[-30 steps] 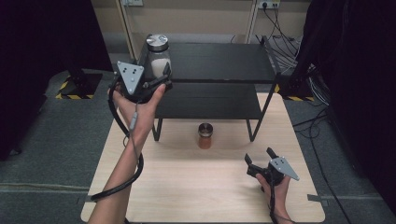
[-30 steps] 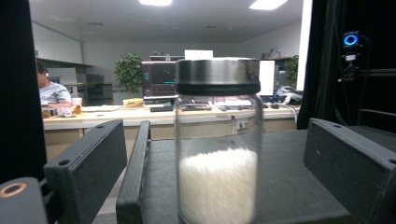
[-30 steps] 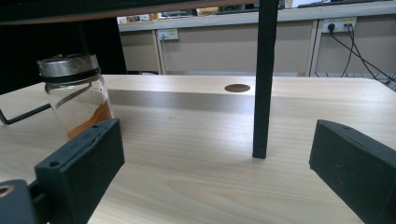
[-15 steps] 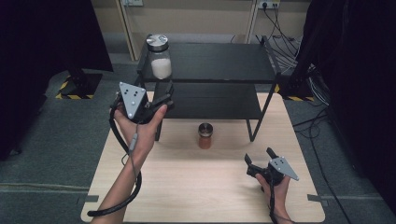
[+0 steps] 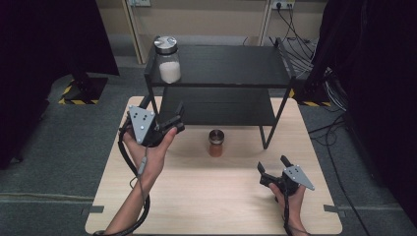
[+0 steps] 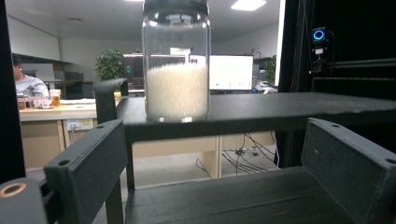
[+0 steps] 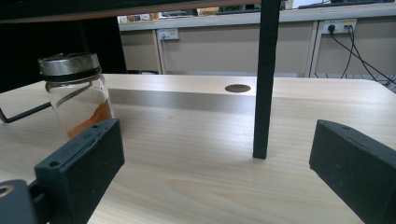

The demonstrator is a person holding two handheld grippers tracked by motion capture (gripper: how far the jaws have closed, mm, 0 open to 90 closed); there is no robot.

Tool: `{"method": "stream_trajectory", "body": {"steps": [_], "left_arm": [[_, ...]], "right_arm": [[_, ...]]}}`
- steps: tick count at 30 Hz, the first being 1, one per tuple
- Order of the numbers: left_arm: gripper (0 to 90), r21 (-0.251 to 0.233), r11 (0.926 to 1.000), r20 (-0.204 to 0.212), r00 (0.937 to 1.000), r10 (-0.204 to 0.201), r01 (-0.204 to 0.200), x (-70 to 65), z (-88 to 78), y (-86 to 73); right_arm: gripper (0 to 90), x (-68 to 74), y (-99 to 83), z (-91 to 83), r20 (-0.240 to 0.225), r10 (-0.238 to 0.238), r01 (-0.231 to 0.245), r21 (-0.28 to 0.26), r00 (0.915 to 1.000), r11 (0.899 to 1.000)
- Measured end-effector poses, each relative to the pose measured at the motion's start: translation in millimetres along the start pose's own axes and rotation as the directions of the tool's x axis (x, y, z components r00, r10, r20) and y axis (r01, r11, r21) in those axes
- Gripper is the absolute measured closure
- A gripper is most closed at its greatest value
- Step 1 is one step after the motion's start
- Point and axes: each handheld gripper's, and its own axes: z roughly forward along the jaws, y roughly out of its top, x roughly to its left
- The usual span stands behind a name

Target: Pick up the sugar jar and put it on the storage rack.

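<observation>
So there's a light wood tabletop (image 5: 196, 196) in the lower middle of the frame, sitting on grey carpet floor (image 5: 59, 162). A black two-level shelf (image 5: 231, 64) stands on its far half. On the shelf's top level, upper left corner, there's a glass jar of white grains (image 5: 167, 60) with a metal lid. A smaller jar with orange-brown powder (image 5: 215, 142) stands right on the tabletop, just in front of the shelf, near the centre.

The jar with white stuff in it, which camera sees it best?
The left gripper view: the jar stands close and large on the top shelf, its white grains clear. The high view shows it small at the shelf's left corner.
</observation>
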Motion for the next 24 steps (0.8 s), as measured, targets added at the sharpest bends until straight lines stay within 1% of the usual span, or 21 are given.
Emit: {"method": "stream_trajectory", "body": {"steps": [6,9,14,19,24], "left_arm": [[6.1,0.003,1.0000,0.004,1.0000,-0.007,0.007,-1.4,-11.6,-17.5],[6.0,0.020,0.9996,0.020,0.9996,-0.020,0.020,-1.3,-16.8,-27.0],[6.0,0.033,0.9986,0.024,0.9989,-0.041,0.040,-0.8,-24.9,-43.7],[6.0,0.048,0.9980,0.015,0.9990,-0.042,0.041,0.0,-28.7,-54.6],[6.0,0.073,0.9967,0.019,0.9991,-0.038,0.037,0.8,-30.3,-64.2]], "right_arm": [[3.3,-0.3,-0.1,0.0,-0.001,0.000,0.000,0.000,1.0000,1.000],[3.3,-0.2,-0.1,0.0,-0.001,-0.001,0.001,0.000,1.0000,1.000],[3.4,-0.2,-0.2,0.0,-0.001,-0.001,0.001,-0.001,1.0000,1.000],[3.3,-0.3,-0.1,0.0,0.000,-0.001,0.001,0.000,1.0000,1.000],[3.3,0.0,-0.1,0.0,0.000,-0.001,0.001,-0.001,1.0000,1.000]]}}
